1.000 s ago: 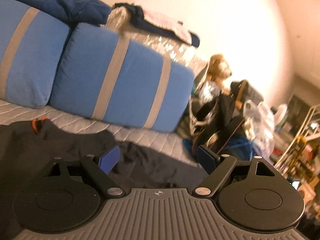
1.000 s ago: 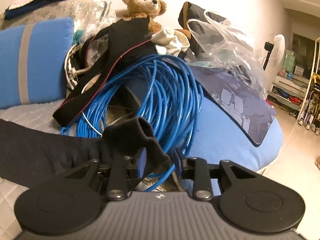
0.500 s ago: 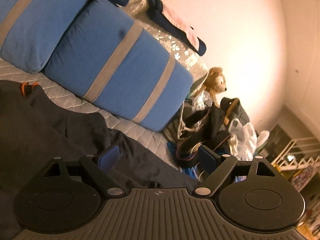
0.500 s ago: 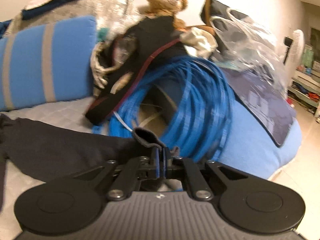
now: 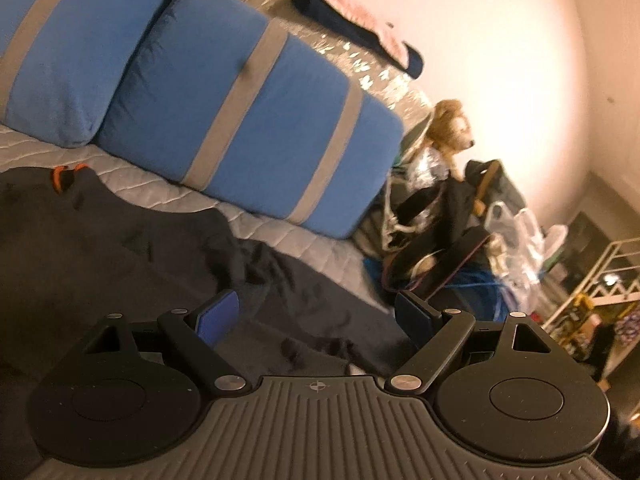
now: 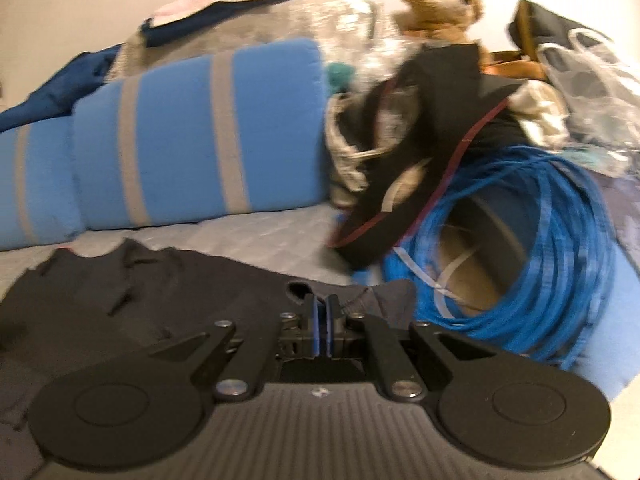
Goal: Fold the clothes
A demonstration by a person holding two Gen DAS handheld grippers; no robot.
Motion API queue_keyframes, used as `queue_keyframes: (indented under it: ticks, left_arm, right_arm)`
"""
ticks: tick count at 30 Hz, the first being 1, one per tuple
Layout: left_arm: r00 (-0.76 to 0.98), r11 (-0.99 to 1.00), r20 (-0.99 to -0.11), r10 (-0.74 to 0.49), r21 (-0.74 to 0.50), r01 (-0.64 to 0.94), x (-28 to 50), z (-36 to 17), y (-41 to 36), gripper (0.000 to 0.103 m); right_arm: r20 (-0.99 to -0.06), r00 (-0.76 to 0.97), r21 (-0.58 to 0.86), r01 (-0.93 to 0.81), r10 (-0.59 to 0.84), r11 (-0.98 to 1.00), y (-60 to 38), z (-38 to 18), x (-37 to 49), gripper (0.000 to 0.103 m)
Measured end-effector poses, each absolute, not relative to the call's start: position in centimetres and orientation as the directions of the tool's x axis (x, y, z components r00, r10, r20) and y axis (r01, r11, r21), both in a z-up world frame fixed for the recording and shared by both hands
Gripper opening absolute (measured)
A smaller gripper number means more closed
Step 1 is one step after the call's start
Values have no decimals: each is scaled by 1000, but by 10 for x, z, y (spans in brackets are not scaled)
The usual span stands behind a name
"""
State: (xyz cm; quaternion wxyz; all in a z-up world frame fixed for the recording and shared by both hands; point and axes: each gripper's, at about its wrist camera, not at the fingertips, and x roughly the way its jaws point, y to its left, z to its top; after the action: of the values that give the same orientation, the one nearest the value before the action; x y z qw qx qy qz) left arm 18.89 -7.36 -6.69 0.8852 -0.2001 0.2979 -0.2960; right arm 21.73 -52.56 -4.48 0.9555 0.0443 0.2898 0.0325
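Right wrist view: right gripper (image 6: 323, 320) pinched on edge of dark grey soft fabric garment (image 6: 168, 300), spread on grey quilted mattress (image 6: 256, 236). Left gripper (image 5: 318, 312) spread wide above same cloth (image 5: 120, 256), empty. Limp, light, drapes; grab hems or corners.

The black garment (image 5: 132, 248) is matt, soft cloth, creased where it lies on the pale grey quilted mattress cover (image 5: 280, 236) with its stitched diamond pattern. The blue pillows (image 5: 248, 128) with grey stripes look like smooth woven cotton, the teddy bear (image 6: 436, 0) is fuzzy tan plush, and the coiled blue cable (image 6: 560, 232) has a glossy plastic sheath beside crinkled clear plastic bags (image 6: 600, 92). Both the left gripper (image 5: 316, 312) and right gripper (image 6: 320, 316) are matt black plastic with a ribbed grey body, small shiny metal pivot pins and blue rubbery pads (image 5: 218, 314).
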Motion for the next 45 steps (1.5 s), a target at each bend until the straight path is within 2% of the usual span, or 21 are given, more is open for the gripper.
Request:
queue_keyframes:
  ticks: [7,11,15,18,22,25,30,34,40,45]
  left_arm:
    - [615,815,-540,-574,-447,368,199,-77,-88,86]
    - [590,824,-578,-564,-436,361,202,-82,-89,86]
    - [575,824,-593,-564,-451,343,204,-84,-85,86]
    - [570,822,-596,-566,-461,334,205,-84,-82,86]
    - [567,822,-598,-566,-461,334,205,-84,-84,86]
    - [564,821,-599,-568,-457,341,204,-83,-86,86]
    - [560,820,-601,-570,-458,343,205,-83,-87,86]
    - [559,820,-602,-570,-457,344,205,-84,-87,86]
    - [556,823,-608,-566,-458,337,205,-85,-88,86]
    - [554,821,-609,-568,-464,332,206,-86,-88,86]
  right_arm:
    - [-571,793,142,-159,212,977,-473,-37,239,4]
    - [-580,769,150,-224,269,963,-441,-33,254,1]
    - [-595,755,79,-285,275,955,-415,-32,261,1]
    - [-621,735,27,-328,274,944,-404,-36,264,13]
    - [-671,688,-82,-440,277,894,-406,-56,258,45]
    - [-735,624,-171,-547,264,819,-408,-77,248,56]
    - [-842,486,-225,-710,233,668,-412,-112,230,66]
    - [-868,443,-242,-770,223,591,-412,-127,222,71]
    - [-867,457,-299,-795,197,528,-404,-144,217,70]
    - [-884,419,-271,-820,206,504,-402,-146,216,69]
